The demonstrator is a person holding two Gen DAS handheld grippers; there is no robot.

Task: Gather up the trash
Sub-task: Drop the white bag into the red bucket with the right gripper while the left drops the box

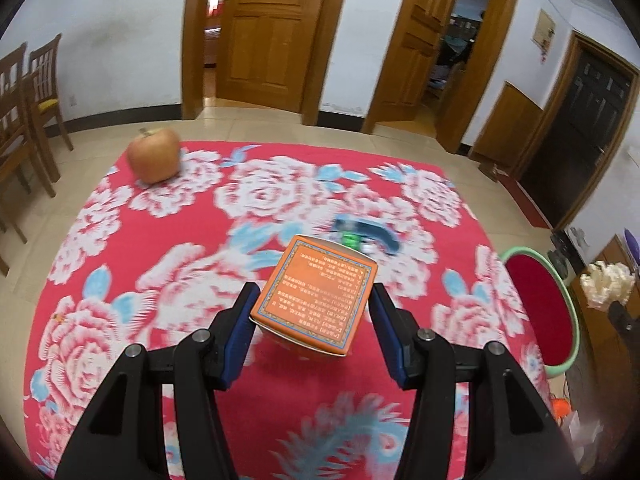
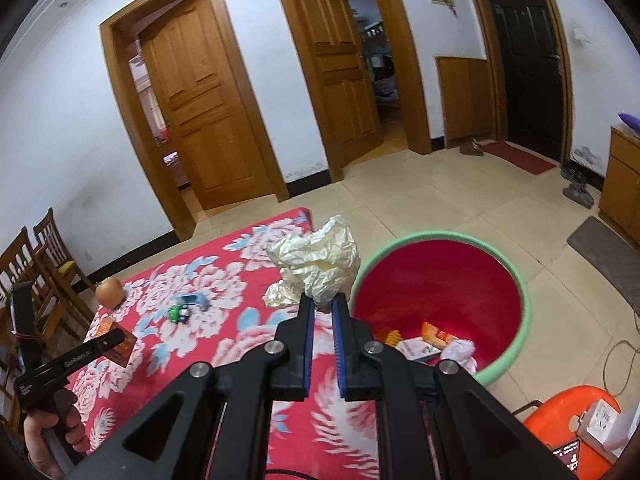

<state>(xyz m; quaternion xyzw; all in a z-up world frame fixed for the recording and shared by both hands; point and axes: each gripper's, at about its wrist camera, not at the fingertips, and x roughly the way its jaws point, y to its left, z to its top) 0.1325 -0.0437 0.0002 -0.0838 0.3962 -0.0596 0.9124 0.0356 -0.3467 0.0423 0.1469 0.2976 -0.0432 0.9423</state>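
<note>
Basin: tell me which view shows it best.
The right wrist view: the basin shows nearly whole, with its green rim, red inside and the trash at the bottom. The left wrist view shows only part of it at the right edge, contents hidden.

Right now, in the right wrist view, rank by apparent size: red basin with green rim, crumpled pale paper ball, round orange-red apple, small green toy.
1. red basin with green rim
2. crumpled pale paper ball, though nearness to the camera inflates it
3. round orange-red apple
4. small green toy

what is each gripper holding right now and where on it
The left gripper holds the orange box by its two opposite sides. The right gripper pinches the crumpled paper at its bottom edge.
</note>
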